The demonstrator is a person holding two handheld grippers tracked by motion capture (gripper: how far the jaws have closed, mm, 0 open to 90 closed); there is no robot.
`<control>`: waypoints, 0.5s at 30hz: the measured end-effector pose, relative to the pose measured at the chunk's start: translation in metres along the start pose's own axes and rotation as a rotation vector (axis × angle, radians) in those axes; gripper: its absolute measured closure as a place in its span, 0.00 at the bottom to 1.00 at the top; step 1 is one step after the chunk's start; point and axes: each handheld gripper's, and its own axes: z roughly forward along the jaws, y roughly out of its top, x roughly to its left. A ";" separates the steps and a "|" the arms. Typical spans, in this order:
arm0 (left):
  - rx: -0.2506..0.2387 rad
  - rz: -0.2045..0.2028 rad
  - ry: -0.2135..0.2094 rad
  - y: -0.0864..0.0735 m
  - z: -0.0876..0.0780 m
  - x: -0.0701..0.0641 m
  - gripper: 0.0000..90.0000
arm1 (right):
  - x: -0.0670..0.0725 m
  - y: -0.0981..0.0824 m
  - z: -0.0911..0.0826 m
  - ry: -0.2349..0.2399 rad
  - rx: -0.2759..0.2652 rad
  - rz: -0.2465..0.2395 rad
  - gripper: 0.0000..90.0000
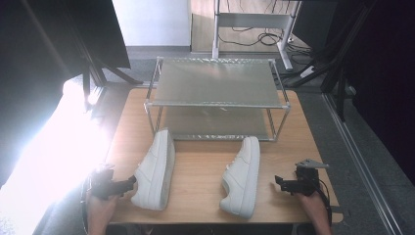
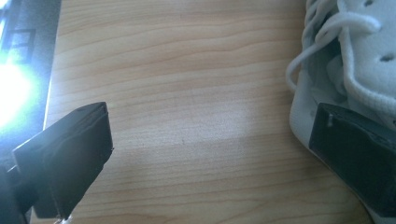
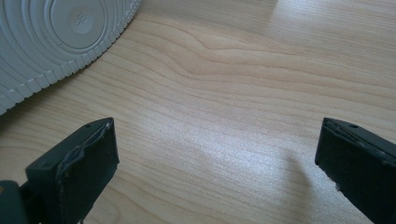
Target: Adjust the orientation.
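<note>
Two white sneakers lie on their sides on the wooden table (image 1: 198,171). The left sneaker (image 1: 155,169) shows its laces and upper (image 2: 348,51) at the right of the left gripper view. My left gripper (image 1: 130,182) is open just left of its heel end, and one jaw overlaps the shoe's edge; the gap (image 2: 210,149) holds bare wood. The right sneaker (image 1: 242,176) turns its ribbed sole (image 3: 56,37) toward my right gripper (image 1: 278,181). That gripper stands open a little to the sneaker's right, nothing between its jaws (image 3: 215,163).
A two-shelf metal shoe rack (image 1: 218,90) stands at the back of the table, both shelves bare. Strong glare washes out the floor to the left (image 1: 54,147). The table's front edge runs just behind the grippers. Dark stands and cables surround the table.
</note>
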 end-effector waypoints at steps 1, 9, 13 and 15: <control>0.001 0.004 -0.005 0.000 0.000 -0.001 0.00 | 0.000 0.000 0.000 -0.001 -0.001 -0.001 0.00; -0.022 -0.009 -0.062 0.003 0.000 -0.007 0.00 | -0.001 0.000 -0.001 -0.001 -0.004 0.009 0.00; -0.027 -0.015 -0.087 0.005 0.000 -0.011 0.00 | -0.001 0.000 -0.001 -0.001 -0.004 0.011 0.00; -0.032 -0.012 -0.090 0.007 0.000 -0.013 0.00 | -0.001 0.000 -0.001 -0.001 -0.005 0.010 0.00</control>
